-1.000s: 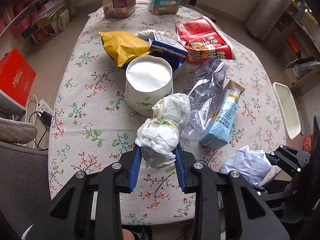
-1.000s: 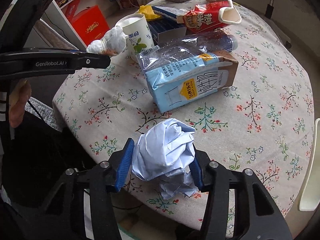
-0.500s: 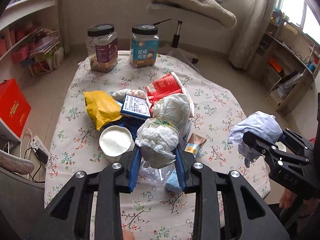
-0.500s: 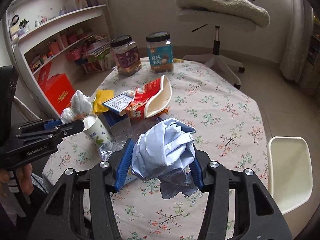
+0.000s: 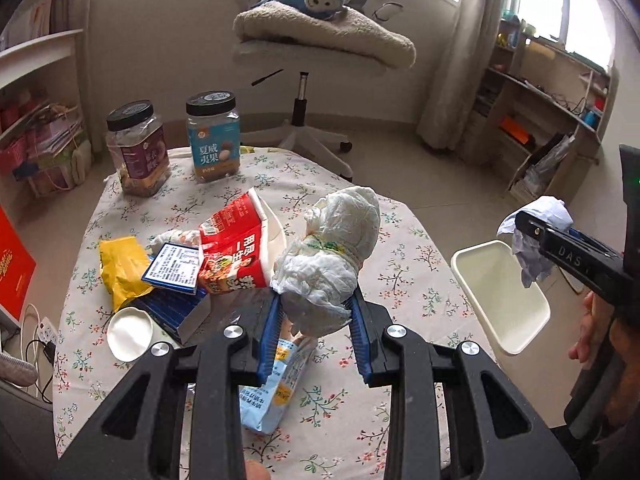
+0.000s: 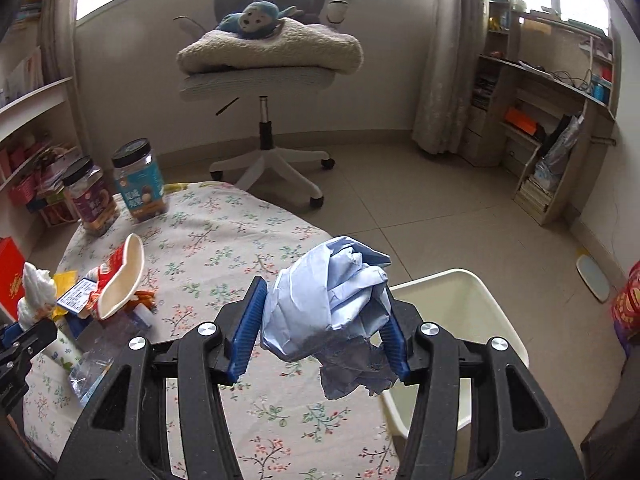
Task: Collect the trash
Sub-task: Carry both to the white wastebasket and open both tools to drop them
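My left gripper (image 5: 316, 316) is shut on a crumpled white tissue wad (image 5: 332, 256) and holds it above the table's litter. My right gripper (image 6: 320, 336) is shut on a crumpled pale blue paper ball (image 6: 328, 308), held at the table's right edge, partly over the cream bin (image 6: 472, 308). In the left wrist view the right gripper (image 5: 532, 236) hangs above the same bin (image 5: 500, 292). On the table lie a red noodle cup (image 5: 236, 252), a blue box (image 5: 172, 268), a yellow bag (image 5: 120, 272), a white paper cup (image 5: 130, 332) and a light blue milk carton (image 5: 272, 392).
Two black-lidded jars (image 5: 214, 136) stand at the table's far edge on the floral cloth (image 5: 404, 276). An office chair (image 6: 268, 76) with a blanket and plush toy stands behind. Shelves line the left and right walls. A red box (image 5: 12, 268) sits on the floor at left.
Both grippers have risen from table level and tilted up with their wads held. The right gripper has swung right, from over the table to the bin's edge.
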Demonstrator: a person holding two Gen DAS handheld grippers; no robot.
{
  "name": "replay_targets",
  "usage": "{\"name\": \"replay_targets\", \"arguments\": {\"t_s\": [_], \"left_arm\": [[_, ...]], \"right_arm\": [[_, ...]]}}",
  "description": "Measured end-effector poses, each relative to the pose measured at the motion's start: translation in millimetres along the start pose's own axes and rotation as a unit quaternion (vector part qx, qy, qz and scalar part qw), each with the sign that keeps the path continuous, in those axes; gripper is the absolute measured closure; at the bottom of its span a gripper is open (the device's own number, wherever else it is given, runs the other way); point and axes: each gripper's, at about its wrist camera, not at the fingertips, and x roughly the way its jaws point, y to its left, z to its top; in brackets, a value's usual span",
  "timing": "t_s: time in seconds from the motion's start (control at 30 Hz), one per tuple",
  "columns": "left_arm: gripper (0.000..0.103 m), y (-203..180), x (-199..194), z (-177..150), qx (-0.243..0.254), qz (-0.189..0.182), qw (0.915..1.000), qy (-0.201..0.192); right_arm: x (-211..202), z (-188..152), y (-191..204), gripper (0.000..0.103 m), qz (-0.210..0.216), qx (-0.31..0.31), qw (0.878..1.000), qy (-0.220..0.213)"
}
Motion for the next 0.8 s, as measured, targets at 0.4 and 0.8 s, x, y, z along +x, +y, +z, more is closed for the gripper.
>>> {"name": "replay_targets", "arguments": {"t_s": [0.4,0.8], "left_arm": [[0.072,-137.1,56.1,29.0,0.065,-0.088,0.9934,0.035],[0.067,-259.2,104.5,31.7,0.088,-0.157,0.9798,0.088]], "right_arm": [[-14.7,8.9,-142.4,0.016,-0.112,0.178,0.977,-0.025],[-39.3,-9.4,-216.7,0.013,-0.167,0.241,0.955,-0.047]]}}
